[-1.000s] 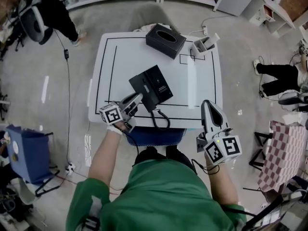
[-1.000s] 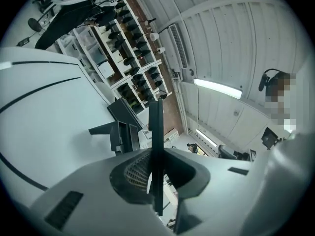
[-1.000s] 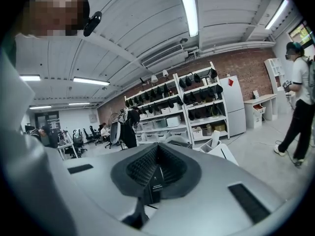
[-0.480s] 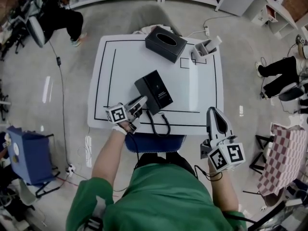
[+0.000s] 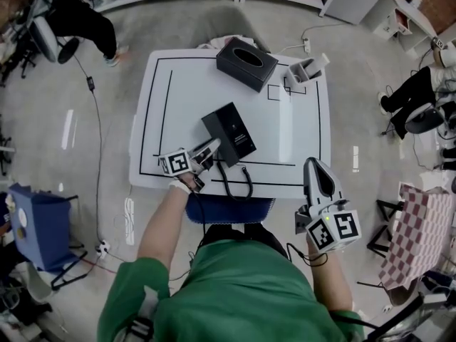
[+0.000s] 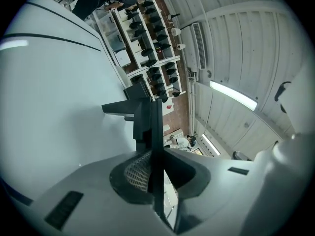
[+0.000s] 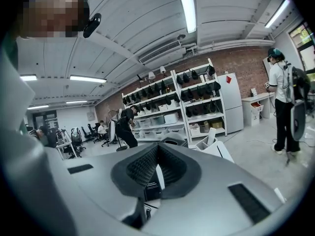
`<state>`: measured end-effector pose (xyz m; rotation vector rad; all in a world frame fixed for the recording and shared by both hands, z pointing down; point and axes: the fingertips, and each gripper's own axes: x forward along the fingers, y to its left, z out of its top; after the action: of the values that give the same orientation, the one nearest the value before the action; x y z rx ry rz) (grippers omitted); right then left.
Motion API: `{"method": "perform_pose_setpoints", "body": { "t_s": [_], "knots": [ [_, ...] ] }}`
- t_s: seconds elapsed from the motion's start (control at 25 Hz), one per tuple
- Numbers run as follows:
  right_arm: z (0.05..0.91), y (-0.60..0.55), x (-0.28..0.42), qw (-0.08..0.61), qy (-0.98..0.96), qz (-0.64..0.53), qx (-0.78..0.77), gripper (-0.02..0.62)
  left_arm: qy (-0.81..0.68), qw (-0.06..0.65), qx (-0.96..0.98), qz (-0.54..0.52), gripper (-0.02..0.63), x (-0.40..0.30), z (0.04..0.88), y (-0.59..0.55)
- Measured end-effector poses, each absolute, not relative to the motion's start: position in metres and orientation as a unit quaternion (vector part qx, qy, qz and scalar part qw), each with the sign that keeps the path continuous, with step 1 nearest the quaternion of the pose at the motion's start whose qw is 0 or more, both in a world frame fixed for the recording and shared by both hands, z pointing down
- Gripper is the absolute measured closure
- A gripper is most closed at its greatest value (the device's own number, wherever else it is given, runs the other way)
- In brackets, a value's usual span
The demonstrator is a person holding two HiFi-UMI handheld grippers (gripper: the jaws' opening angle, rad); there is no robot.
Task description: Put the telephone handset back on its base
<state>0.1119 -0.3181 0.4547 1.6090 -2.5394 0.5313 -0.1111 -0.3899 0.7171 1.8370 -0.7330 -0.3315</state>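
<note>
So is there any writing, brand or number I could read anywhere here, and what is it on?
No text here can be read.
White label on the phone: print too small to read.
Red sign on the fridge: too blurred to read.
Left cube and right cube: black-and-white square patterns, no words.
</note>
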Motion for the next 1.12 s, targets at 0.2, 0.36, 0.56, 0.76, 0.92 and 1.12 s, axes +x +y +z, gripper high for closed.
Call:
{"method": "perform_pose_setpoints", "body": {
  "t_s": [0.2, 0.36, 0.56, 0.76, 0.92, 1.12],
  "knots": [
    [0.455, -0.316, 0.11, 0.045, -0.831, 0.176, 0.526, 0.573, -0.327, 0.543, 0.763, -0.132, 0.525, -0.114, 0.724, -0.394],
    [0.45, -0.314, 0.11, 0.039, -0.832, 0.172, 0.526, 0.573, -0.33, 0.548, 0.757, -0.133, 0.517, -0.114, 0.718, -0.395],
    [0.448, -0.315, 0.107, 0.032, -0.837, 0.169, 0.52, 0.573, -0.363, 0.546, 0.751, -0.082, 0.453, -0.117, 0.725, -0.396],
    [0.442, -0.318, 0.104, 0.026, -0.843, 0.162, 0.513, 0.574, -0.375, 0.53, 0.758, -0.063, 0.42, -0.12, 0.717, -0.389],
    [0.43, -0.325, 0.112, 0.017, -0.846, 0.151, 0.512, 0.574, -0.401, 0.522, 0.749, -0.077, 0.42, -0.136, 0.693, -0.373],
    [0.409, -0.336, 0.119, -0.003, -0.85, 0.13, 0.51, 0.573, -0.485, 0.433, 0.754, -0.088, 0.422, -0.173, 0.62, -0.376]
  ]
}}
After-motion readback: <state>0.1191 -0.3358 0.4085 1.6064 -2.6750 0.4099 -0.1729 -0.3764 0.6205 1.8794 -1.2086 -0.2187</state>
